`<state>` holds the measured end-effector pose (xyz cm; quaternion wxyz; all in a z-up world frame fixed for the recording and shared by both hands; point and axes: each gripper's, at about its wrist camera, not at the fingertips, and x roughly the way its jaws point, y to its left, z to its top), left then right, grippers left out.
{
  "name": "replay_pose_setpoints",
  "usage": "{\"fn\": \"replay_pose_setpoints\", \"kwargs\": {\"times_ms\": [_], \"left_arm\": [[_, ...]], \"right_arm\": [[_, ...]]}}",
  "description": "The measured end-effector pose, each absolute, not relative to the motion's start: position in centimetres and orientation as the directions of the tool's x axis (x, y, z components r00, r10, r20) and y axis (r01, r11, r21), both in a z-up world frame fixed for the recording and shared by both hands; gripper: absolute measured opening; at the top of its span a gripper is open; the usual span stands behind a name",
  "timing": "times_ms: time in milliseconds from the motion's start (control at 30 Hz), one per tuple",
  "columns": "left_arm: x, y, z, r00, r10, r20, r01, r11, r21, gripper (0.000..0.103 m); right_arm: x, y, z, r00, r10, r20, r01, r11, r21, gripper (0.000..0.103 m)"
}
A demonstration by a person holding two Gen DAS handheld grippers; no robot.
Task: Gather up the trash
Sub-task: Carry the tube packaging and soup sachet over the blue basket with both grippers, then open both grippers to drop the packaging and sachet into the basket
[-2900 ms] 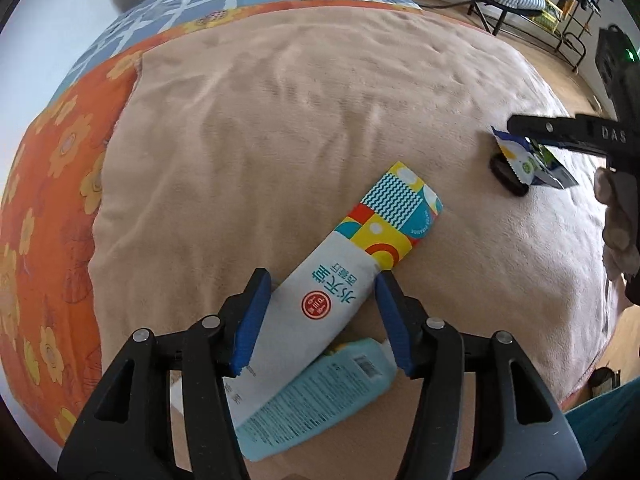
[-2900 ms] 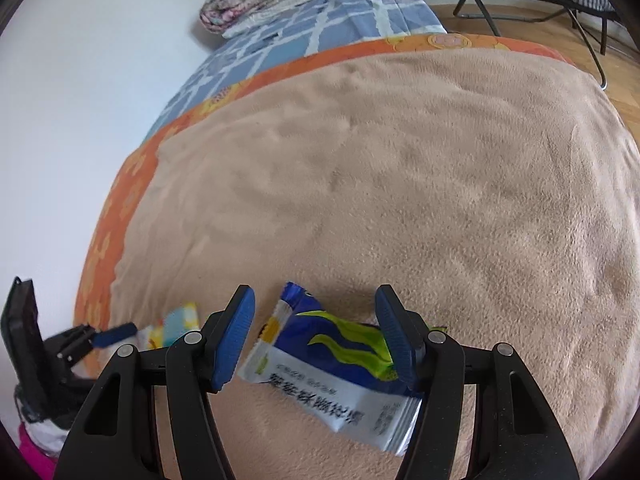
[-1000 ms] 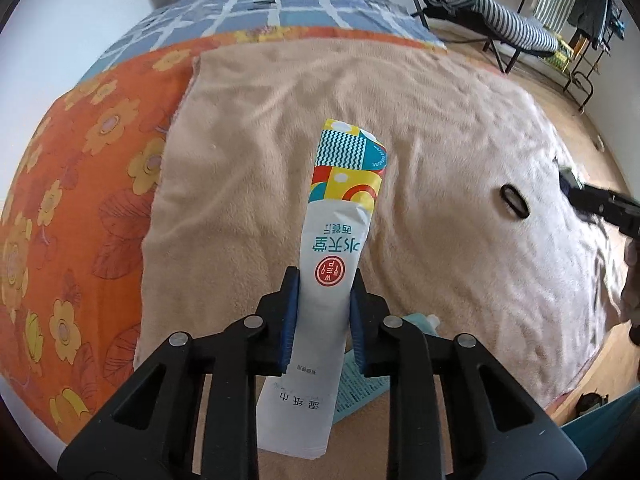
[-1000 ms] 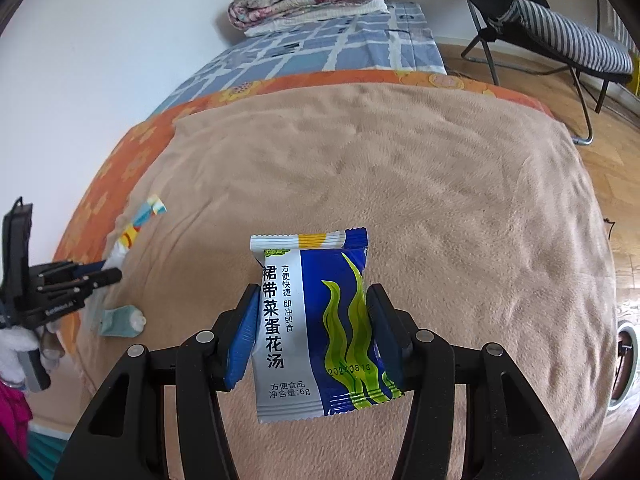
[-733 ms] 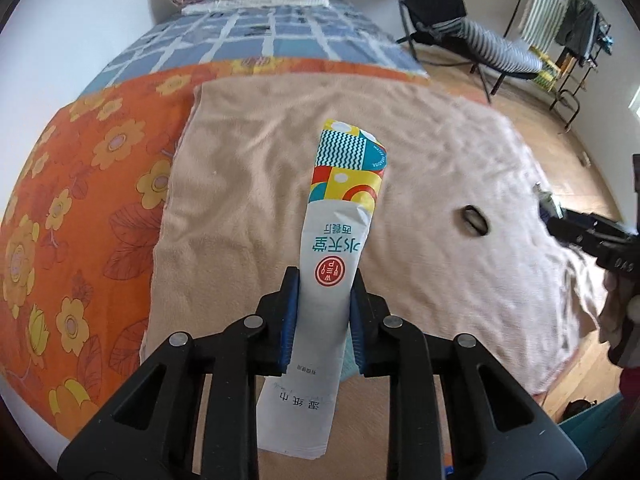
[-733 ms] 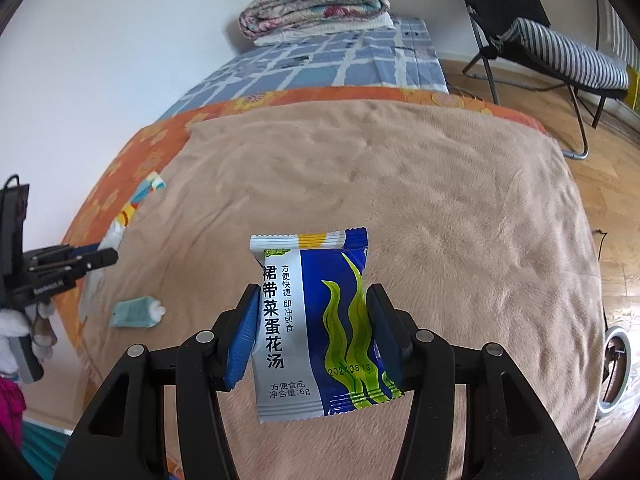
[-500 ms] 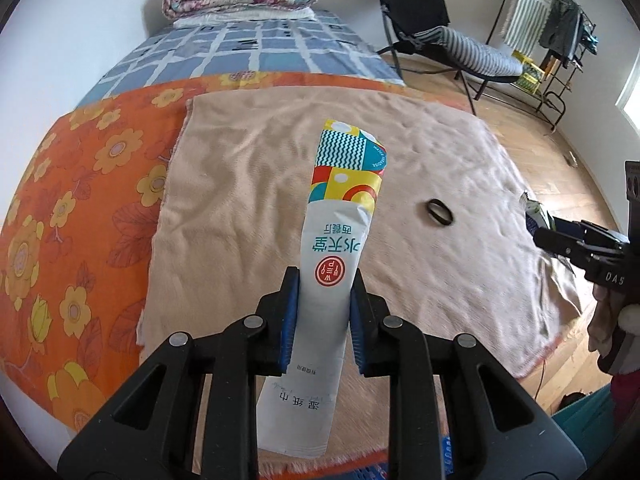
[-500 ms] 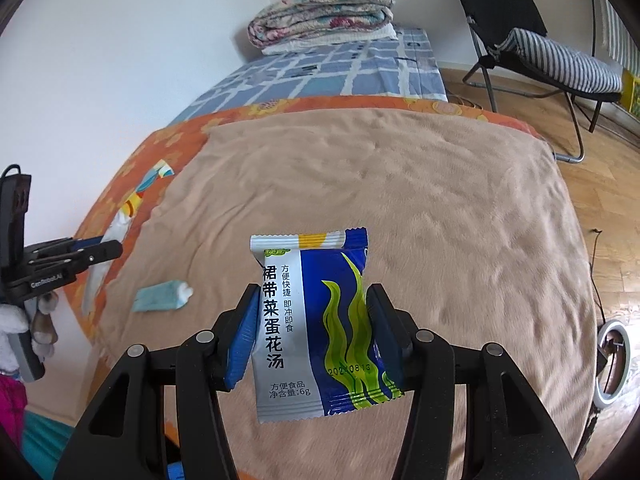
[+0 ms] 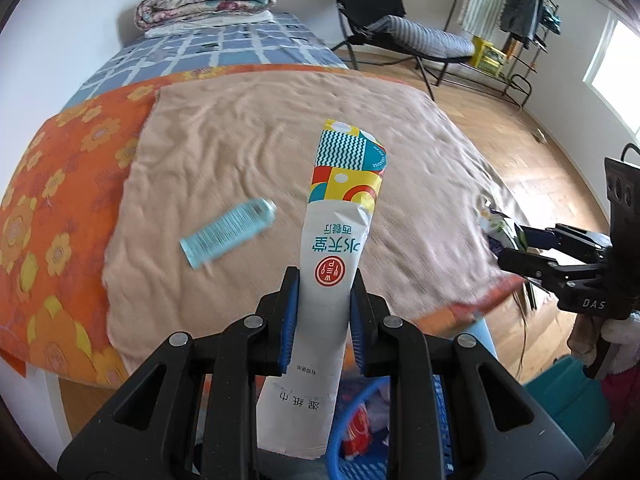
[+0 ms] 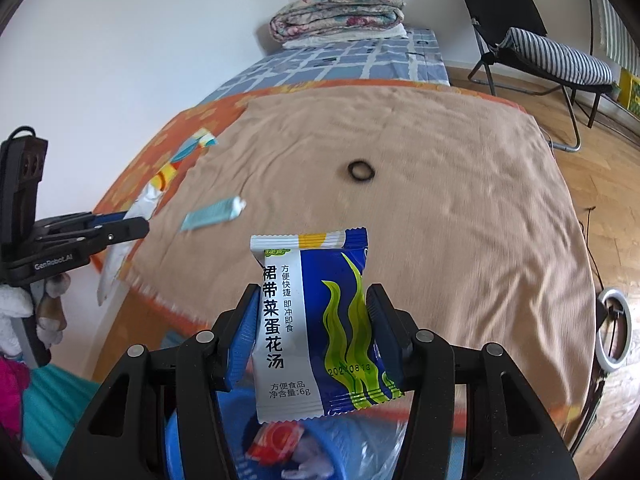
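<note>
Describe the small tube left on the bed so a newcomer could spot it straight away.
Find the bed's tan blanket. Near its left side, by the orange floral sheet, lies a light blue tube with a pale cap. Its only neighbour on the blanket is a black hair tie, a thin ring.

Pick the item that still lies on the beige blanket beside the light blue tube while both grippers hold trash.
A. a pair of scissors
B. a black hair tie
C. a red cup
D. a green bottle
B: in the right wrist view a black hair tie lies on the blanket, up and to the right of the light blue tube; no cup, scissors or bottle shows there.
</note>
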<state>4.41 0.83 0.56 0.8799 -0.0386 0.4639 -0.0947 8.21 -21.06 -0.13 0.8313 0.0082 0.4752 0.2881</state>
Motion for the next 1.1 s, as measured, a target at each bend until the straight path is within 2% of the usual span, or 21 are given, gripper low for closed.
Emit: {"fn": "replay_pose_setpoints", "kwargs": {"times_ms": [500,1100], "left_arm": [[-3.9,-2.7,-4.8,0.464,-0.233,-0.855,0.179,0.97,-0.167,0.022],[-7.9,-5.9,-11.0,0.302,-0.217,-0.928,0.259,0.956,-0.139,0.022]], "right_arm": [[-1.0,-22.4,-3.5,0.301,0.455,-0.838,-0.493,0.827,0.271,0.052],[-5.3,-20.6,-7.3,0.199,0.402,-0.894,-0.546,0.803,0.239,0.052]]}}
